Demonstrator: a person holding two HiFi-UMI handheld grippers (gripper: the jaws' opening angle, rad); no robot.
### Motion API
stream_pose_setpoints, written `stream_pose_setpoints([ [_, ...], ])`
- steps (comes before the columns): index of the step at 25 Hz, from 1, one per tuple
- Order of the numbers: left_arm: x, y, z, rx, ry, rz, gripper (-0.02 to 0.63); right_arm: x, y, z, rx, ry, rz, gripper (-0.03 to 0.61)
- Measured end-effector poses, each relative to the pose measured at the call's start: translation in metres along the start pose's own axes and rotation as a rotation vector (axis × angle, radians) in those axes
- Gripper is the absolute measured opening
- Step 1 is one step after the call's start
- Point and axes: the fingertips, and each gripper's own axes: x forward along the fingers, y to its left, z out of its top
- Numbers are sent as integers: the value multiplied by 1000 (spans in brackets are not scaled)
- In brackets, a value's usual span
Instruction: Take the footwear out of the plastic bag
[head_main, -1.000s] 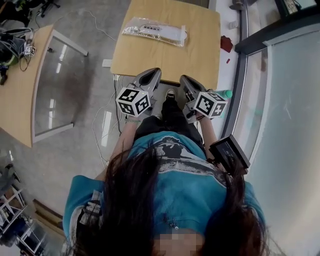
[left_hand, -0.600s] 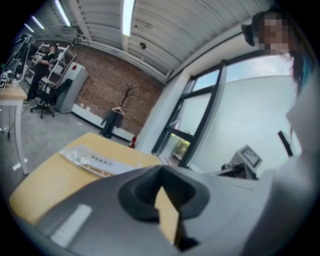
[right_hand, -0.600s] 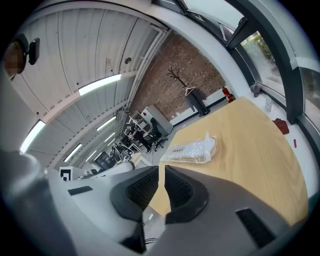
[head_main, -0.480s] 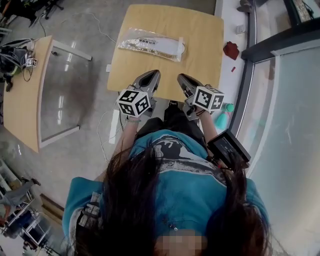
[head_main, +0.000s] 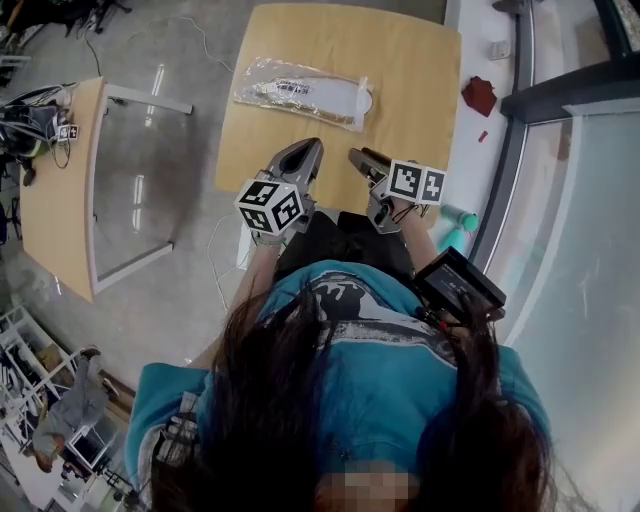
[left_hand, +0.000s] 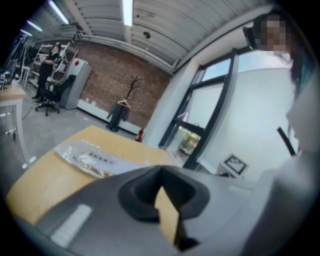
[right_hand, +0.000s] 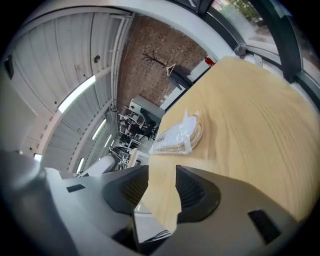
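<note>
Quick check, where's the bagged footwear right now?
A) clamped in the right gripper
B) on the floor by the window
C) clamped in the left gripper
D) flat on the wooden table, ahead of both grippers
D: the plastic bag lies flat on the wooden table, apart from the shut left gripper and the right gripper, whose jaws have just been opening with nothing between them.

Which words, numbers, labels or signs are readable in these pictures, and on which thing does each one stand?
No text here can be read.
White label on the plastic bag: dark print, too small and blurred.
Left cube and right cube: black and white square markers, no letters.
Shirt: a grey picture, no words made out.
</note>
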Motion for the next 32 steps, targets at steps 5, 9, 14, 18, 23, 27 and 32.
stream_pose_setpoints([
  [5,3,11,1,-4,3,28,2,25,-16,10,159,1,9,172],
  [9,-5,25,-2,-28,5,66,2,42,-27,15,231,10,-15,186],
  [14,-9,40,5,-31,11,78,2,57,-50,28,419,-45,-55,187],
  [18,-6,53,15,-25,21,64,2,66,-59,32,483,-83,-97,186],
  [23,0,71,26,-37,27,25,2,78,-66,34,564,-153,-127,186],
  [27,4,83,29,-37,38,-9,2,84,-75,35,584,-184,-159,185],
  [32,10,91,31,-44,54,-48,2,88,-76,39,665,-247,-122,127],
])
